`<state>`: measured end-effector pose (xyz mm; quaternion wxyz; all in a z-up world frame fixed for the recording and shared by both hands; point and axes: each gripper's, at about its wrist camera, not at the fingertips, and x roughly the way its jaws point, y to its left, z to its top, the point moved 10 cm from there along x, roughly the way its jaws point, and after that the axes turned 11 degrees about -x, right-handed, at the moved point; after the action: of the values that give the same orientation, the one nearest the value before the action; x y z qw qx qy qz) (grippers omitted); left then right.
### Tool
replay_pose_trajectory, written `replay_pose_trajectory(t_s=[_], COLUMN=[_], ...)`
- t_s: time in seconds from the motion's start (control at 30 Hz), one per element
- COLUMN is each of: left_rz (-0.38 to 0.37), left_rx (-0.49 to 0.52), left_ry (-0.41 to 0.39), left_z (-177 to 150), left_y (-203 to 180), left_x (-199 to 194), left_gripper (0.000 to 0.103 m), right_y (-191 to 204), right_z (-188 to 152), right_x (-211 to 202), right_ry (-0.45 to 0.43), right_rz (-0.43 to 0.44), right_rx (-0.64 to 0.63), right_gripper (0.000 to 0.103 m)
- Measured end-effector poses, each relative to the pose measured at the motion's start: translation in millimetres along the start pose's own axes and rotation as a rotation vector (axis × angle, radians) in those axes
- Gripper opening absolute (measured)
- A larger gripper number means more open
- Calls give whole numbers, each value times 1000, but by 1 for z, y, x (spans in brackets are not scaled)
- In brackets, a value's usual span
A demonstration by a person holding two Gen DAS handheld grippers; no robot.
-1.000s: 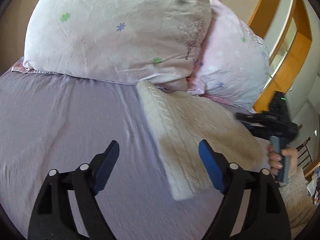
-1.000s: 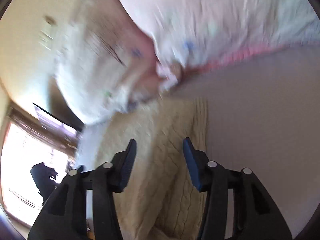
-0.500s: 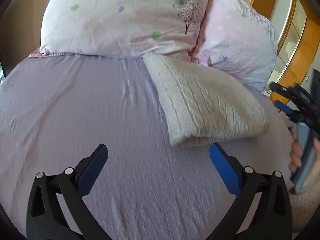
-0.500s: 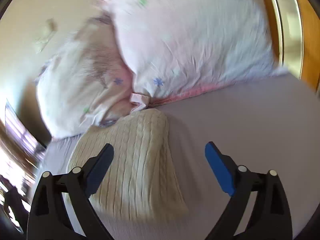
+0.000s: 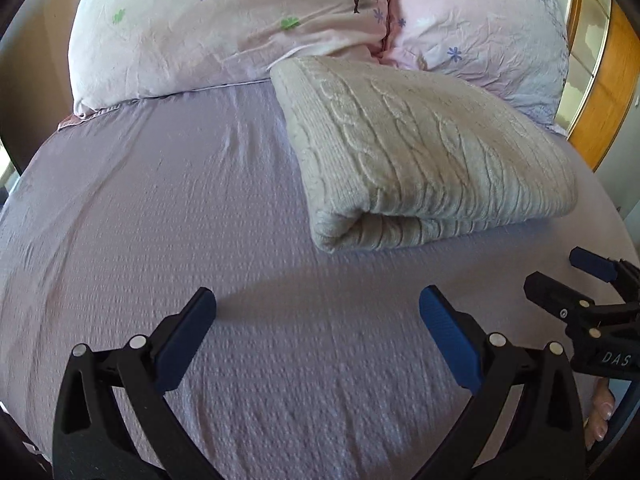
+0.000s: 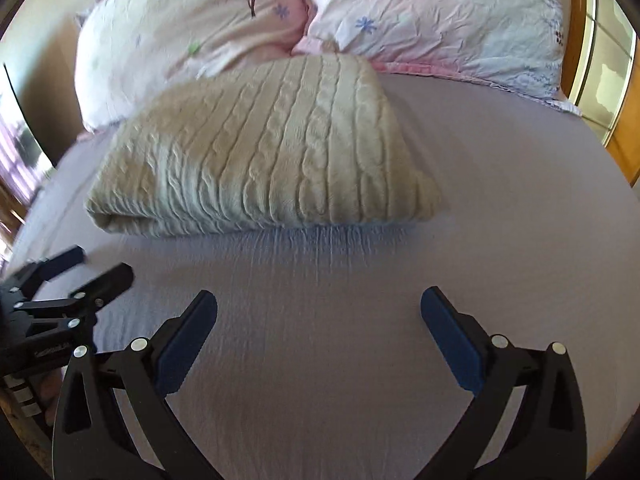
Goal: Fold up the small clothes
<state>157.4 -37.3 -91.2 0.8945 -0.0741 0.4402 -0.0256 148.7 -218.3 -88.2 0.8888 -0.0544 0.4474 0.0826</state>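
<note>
A cream cable-knit sweater (image 5: 420, 152) lies folded into a thick rectangle on the lilac bed sheet (image 5: 180, 220), its far end against the pillows. It also shows in the right wrist view (image 6: 272, 152). My left gripper (image 5: 318, 312) is open and empty, hovering over the sheet in front of the sweater. My right gripper (image 6: 318, 312) is open and empty too, in front of the sweater's near edge. Each gripper appears at the edge of the other's view: the right one (image 5: 568, 280) and the left one (image 6: 92, 270).
Two floral pillows (image 5: 224, 20) (image 5: 480, 24) stand at the head of the bed behind the sweater. A wooden frame with glass (image 5: 600, 80) is at the right. The bed's right edge (image 5: 608, 208) curves away near the sweater.
Both grippers have opened wide and pulled back from the sweater, which now lies folded and untouched. The right gripper's view has levelled out from a tilted angle.
</note>
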Motion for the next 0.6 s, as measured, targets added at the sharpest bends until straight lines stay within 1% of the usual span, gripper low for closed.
replay_pose_trajectory(t_s=[0.03, 0.1, 0.2, 0.33, 0.6], left_rz=[10, 21, 40, 37, 42], left_rx=[4, 9, 25, 29, 21], left_ry=[-4, -2, 4, 5, 0], left_z=[0, 0, 1, 0, 1], left_y=[1, 2, 2, 3, 3], left_x=[1, 1, 3, 3, 3], left_gripper=[101, 101, 101, 101, 101], right_y=[1, 4, 4, 5, 6], right_z=[-2, -4, -5, -7, -6], right_x=[0, 3, 3, 2, 3], right_ry=[8, 14, 1, -25, -24], right_rz=[-25, -47, -53, -64, -66], right_rx=[-16, -36, -27, -24, -23], right_gripper=[102, 102, 102, 102, 102])
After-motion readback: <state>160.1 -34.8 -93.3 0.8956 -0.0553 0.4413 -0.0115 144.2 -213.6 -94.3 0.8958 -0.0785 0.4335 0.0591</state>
